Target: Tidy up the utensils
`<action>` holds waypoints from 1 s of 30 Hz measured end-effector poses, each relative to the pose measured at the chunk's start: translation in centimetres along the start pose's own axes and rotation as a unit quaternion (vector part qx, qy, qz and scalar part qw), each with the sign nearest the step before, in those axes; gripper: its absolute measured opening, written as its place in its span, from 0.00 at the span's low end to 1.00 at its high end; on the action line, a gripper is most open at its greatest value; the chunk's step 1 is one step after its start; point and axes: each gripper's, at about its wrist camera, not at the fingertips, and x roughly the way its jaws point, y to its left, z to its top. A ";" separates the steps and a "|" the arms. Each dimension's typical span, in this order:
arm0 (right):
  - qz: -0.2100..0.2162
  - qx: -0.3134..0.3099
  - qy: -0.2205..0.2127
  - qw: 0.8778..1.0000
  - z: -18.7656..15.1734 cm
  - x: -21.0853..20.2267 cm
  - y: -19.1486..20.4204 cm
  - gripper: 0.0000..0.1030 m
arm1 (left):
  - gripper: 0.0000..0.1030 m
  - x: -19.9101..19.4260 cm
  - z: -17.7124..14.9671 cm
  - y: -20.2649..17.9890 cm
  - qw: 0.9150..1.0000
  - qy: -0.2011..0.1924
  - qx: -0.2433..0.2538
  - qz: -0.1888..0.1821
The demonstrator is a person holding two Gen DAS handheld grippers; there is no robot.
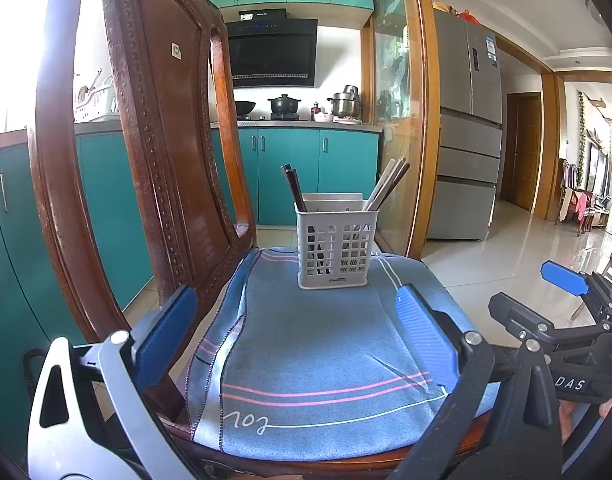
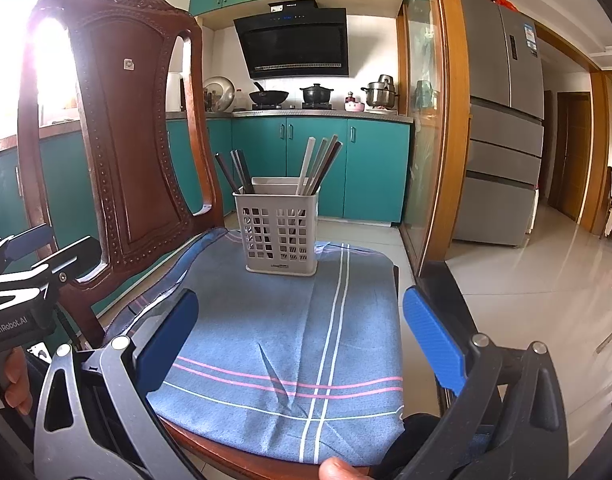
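Your left tool and right tool both sit wide open with nothing between the blue pads, low in each frame over the near edge of the blue cloth on the chair seat. The grey utensil basket stands upright at frame centre on the cloth's far end. Dark chopsticks lean left in it, lighter chopsticks lean right.
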 end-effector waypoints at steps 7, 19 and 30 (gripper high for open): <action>0.002 -0.001 -0.001 1.000 0.1 -0.2 -0.1 0.97 | 0.96 -0.1 0.0 -0.1 1.000 -0.001 0.000 0.001; 0.004 -0.004 -0.001 1.000 0.2 -0.3 0.0 0.97 | 0.96 -0.4 0.1 -0.1 1.000 -0.001 -0.001 -0.001; 0.007 -0.004 0.002 1.000 0.1 -0.3 -0.1 0.97 | 0.96 0.1 0.2 -0.2 1.000 0.006 0.001 -0.001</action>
